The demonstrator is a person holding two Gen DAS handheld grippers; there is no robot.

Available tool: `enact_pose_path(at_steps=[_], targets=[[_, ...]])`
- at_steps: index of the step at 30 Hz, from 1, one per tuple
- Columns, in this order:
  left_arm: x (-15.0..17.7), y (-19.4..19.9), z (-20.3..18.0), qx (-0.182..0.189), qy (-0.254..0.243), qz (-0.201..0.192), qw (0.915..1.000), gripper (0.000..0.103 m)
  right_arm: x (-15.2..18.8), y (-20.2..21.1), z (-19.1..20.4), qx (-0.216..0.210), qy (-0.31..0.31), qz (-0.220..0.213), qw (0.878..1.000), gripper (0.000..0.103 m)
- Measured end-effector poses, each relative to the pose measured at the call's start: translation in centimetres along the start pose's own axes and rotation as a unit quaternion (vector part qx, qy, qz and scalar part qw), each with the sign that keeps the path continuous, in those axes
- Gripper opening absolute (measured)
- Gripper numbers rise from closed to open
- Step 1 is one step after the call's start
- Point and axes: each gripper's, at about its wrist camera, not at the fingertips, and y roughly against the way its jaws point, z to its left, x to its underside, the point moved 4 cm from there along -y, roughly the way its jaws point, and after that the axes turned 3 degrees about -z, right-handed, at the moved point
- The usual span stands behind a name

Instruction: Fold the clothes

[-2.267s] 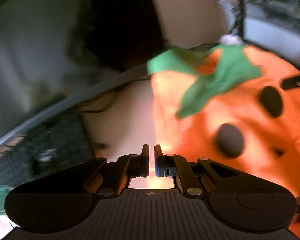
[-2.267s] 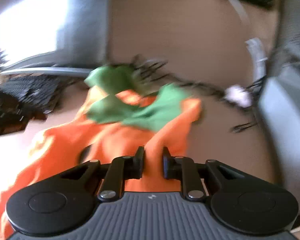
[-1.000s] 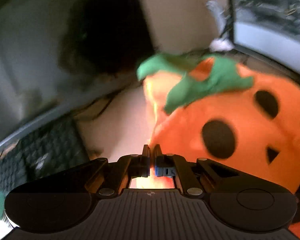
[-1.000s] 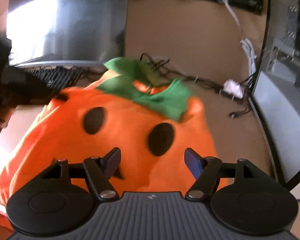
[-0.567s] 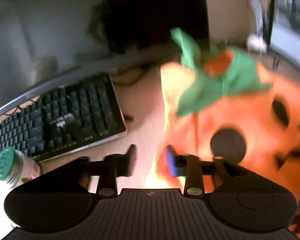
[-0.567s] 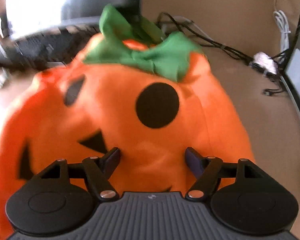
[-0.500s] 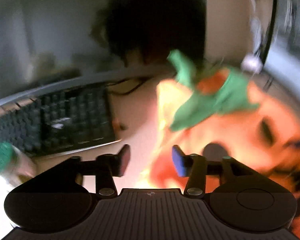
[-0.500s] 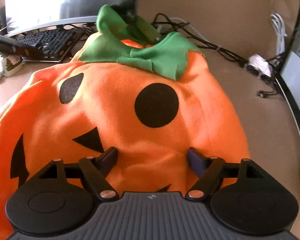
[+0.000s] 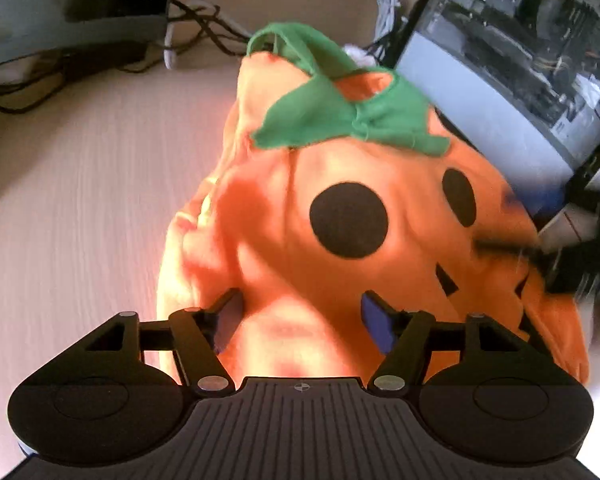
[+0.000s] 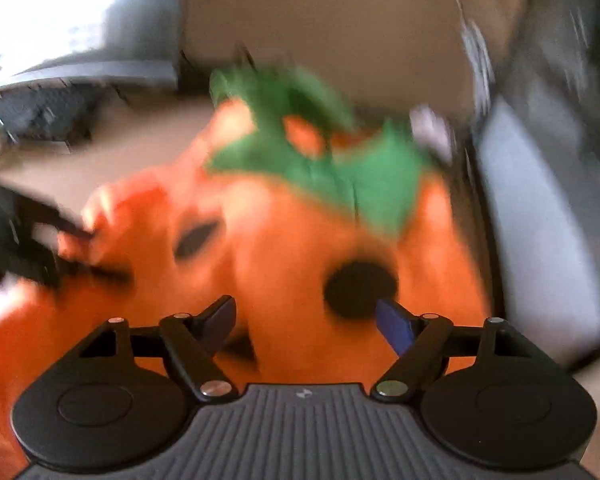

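Observation:
An orange pumpkin costume (image 9: 340, 248) with black face patches and a green collar (image 9: 340, 116) lies on the light desk (image 9: 80, 200). My left gripper (image 9: 302, 316) is open, its jaws spread wide over the costume's near edge, holding nothing. In the blurred right wrist view the costume (image 10: 300, 248) and green collar (image 10: 352, 176) fill the middle. My right gripper (image 10: 306, 322) is open over the costume, empty. The left gripper shows as a dark blur at that view's left edge (image 10: 16, 248).
A monitor base and tangled cables (image 9: 100, 48) stand at the back left. An open computer case (image 9: 520, 52) stands at the right, close to the costume. A keyboard (image 10: 48, 116) lies at the back left in the right wrist view.
My left gripper has opened and let go of the costume's edge, then swung right over the costume. My right gripper opened earlier and stays open; it is moving, its view blurred.

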Motion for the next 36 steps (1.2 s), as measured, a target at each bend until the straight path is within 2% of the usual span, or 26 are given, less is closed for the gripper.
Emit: enact_pose_path(at_steps=[3, 7, 9, 11, 14, 15, 16, 18, 21, 23, 25, 28, 30, 32, 33, 35, 36], targets=[[0.0, 0.0, 0.5, -0.017, -0.003, 0.002, 0.9998, 0.071, -4.8, -1.6, 0.0, 0.002, 0.022, -0.044, 0.999, 0.077], [0.5, 0.8, 1.8, -0.044, 0.007, 0.004, 0.999, 0.071, -8.8, -8.1, -0.9, 0.038, 0.042, -0.057, 0.997, 0.064], [0.6, 1.2, 2.3, -0.061, 0.013, 0.007, 0.998, 0.072, -9.7, -12.0, -2.7, 0.072, 0.028, -0.041, 0.996, 0.055], [0.7, 1.6, 2.4, -0.077, 0.023, 0.012, 0.9967, 0.078, -9.9, -15.8, -4.8, 0.088, 0.002, -0.01, 0.996, 0.053], [0.7, 1.9, 2.6, -0.088, 0.049, 0.012, 0.9949, 0.08, -9.0, -20.0, -6.2, 0.057, -0.013, 0.038, 0.998, 0.048], [0.7, 2.0, 2.7, -0.091, 0.059, 0.011, 0.9941, 0.081, -8.8, -20.8, -6.3, 0.042, -0.019, 0.041, 0.998, 0.035], [0.7, 2.3, 2.7, -0.092, 0.069, 0.009, 0.9933, 0.082, -8.8, -20.8, -6.3, 0.027, -0.027, 0.035, 0.999, 0.025], [0.7, 2.9, 2.9, -0.092, 0.091, 0.004, 0.9915, 0.084, -9.4, -19.6, -6.2, 0.0, -0.052, 0.008, 0.999, 0.014], [0.0, 4.2, 2.8, -0.086, 0.104, -0.014, 0.9908, 0.086, -10.9, -14.6, -6.0, -0.033, -0.086, -0.051, 0.994, 0.013], [-1.1, 5.5, 2.5, -0.068, 0.098, -0.042, 0.992, 0.088, -10.9, -10.7, -5.0, -0.05, -0.069, -0.072, 0.994, 0.013], [-2.4, 6.8, 2.2, -0.043, 0.091, -0.073, 0.9922, 0.089, -9.6, -7.3, -3.7, -0.058, -0.048, -0.064, 0.995, 0.013], [-4.8, 8.7, 1.1, 0.016, 0.083, -0.127, 0.9883, 0.089, -5.5, -5.4, -1.5, -0.079, -0.028, 0.006, 0.996, 0.013], [-6.2, 9.3, -0.2, 0.082, 0.076, -0.154, 0.9817, 0.093, -2.4, -5.1, -0.4, -0.076, -0.014, 0.045, 0.996, 0.013], [-7.0, 8.6, -1.5, 0.146, 0.076, -0.151, 0.9748, 0.093, 0.1, -4.9, 0.3, -0.068, -0.024, 0.071, 0.995, 0.013], [-6.9, 7.7, -2.0, 0.165, 0.076, -0.139, 0.9736, 0.093, 0.8, -4.7, 0.6, -0.064, -0.028, 0.073, 0.995, 0.013], [-6.5, 5.4, -2.9, 0.19, 0.077, -0.107, 0.9728, 0.094, 1.3, -3.9, 0.9, -0.058, -0.029, 0.07, 0.995, 0.013], [-6.0, 3.7, -2.9, 0.181, 0.079, -0.086, 0.9765, 0.094, 1.5, -3.4, 0.9, -0.057, -0.03, 0.069, 0.996, 0.013]])
